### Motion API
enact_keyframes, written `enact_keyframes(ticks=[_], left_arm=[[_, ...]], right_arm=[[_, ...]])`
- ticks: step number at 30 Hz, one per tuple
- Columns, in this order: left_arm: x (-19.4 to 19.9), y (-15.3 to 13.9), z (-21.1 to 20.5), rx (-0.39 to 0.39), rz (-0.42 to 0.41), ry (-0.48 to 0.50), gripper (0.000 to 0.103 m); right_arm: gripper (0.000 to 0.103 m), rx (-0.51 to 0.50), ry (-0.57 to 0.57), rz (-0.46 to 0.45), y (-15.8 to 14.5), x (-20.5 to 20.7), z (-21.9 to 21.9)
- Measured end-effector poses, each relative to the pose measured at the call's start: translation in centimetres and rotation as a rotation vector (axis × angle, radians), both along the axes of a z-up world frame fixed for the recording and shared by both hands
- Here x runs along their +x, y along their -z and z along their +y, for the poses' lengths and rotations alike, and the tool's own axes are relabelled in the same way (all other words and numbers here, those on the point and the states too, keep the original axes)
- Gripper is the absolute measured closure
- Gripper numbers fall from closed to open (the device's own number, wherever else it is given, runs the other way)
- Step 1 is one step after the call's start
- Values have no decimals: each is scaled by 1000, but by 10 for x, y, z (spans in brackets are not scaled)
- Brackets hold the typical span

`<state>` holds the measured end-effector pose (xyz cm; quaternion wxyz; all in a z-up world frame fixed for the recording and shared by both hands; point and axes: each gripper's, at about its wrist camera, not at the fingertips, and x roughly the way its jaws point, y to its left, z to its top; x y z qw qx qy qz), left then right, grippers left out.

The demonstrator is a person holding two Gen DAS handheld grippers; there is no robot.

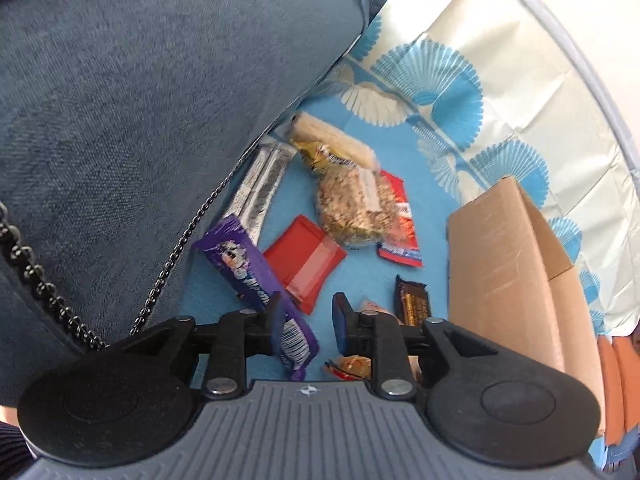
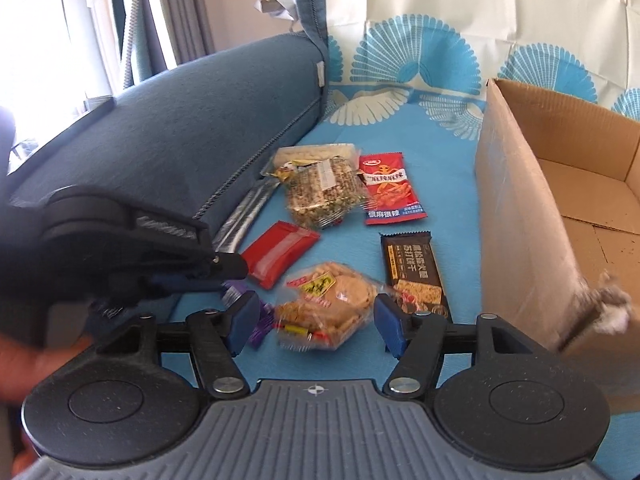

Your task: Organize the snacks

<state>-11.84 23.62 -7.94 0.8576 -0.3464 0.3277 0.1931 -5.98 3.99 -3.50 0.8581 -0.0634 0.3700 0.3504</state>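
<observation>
Right wrist view: a blue sofa seat [image 2: 440,184] covered in a blue cloth with white and blue fan motifs carries every item. A dark blue armrest [image 2: 180,128] bounds it on the left. An open cardboard box [image 2: 520,200] stands on the right side of the seat, its inside showing only bare cardboard as far as can be seen.

Snacks lie in a loose group between the armrest and the box, listed by size:
- Clear pack of seeded grain cake [image 2: 322,192], with a label too small to read, resting against a paler pack behind it.
- Clear pack of golden biscuits [image 2: 326,304] with a yellow and red label, blurred.
- Black cracker bar [image 2: 414,272] bearing gold Chinese characters, just beside the box.
- Red spicy-strip packet [image 2: 386,188] with white Chinese writing on a blue band.
- Plain red packet [image 2: 280,252].
- Silver wrapper [image 2: 248,204] along the armrest base.
- Purple bar [image 1: 252,276], white lettering partly legible only.

Right gripper [image 2: 312,320]: fingers spread wide, one either side of the biscuit pack and close above it; they hold nothing.

Left gripper [image 1: 306,318]: fingers part open. The left finger overlaps the purple bar; actual contact cannot be confirmed. In the right wrist view this gripper [image 2: 224,270] appears low over the purple bar, motion-blurred.
</observation>
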Motion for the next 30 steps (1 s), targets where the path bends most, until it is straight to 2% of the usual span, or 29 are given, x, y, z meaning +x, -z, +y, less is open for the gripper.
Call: enact_keyframes(ticks=[4, 9, 10, 13, 15, 19, 23, 26, 28, 30], left_arm=[[-12, -8, 2, 10, -49, -12, 69], [-23, -17, 6, -15, -100, 3, 63], [-24, -18, 6, -15, -104, 10, 62], [-25, -22, 3, -17, -115, 29, 61], [-24, -23, 2, -15, -124, 34, 61], [-29, -22, 10, -36, -145, -5, 61], [-40, -23, 22, -107, -209, -29, 61], [-44, -23, 21, -134, -233, -66, 60], [-45, -22, 20, -183, -240, -88, 58], [-43, -22, 13, -188, -241, -95, 58]], right_arm=[[29, -74, -24, 26, 13, 15, 20], [29, -153, 1, 59, 36, 31, 35], [31, -169, 8, 67, 39, 34, 37], [47, -217, 8, 70, 45, 38, 37], [52, -226, 15, 58, 42, 38, 37], [55, -225, 3, 6, 24, 33, 40], [55, -212, -28, -57, -3, 15, 34], [55, -198, -52, -114, -30, -2, 19], [54, -171, -55, -147, -51, -14, 4], [54, -130, -70, -176, -74, -23, -12]])
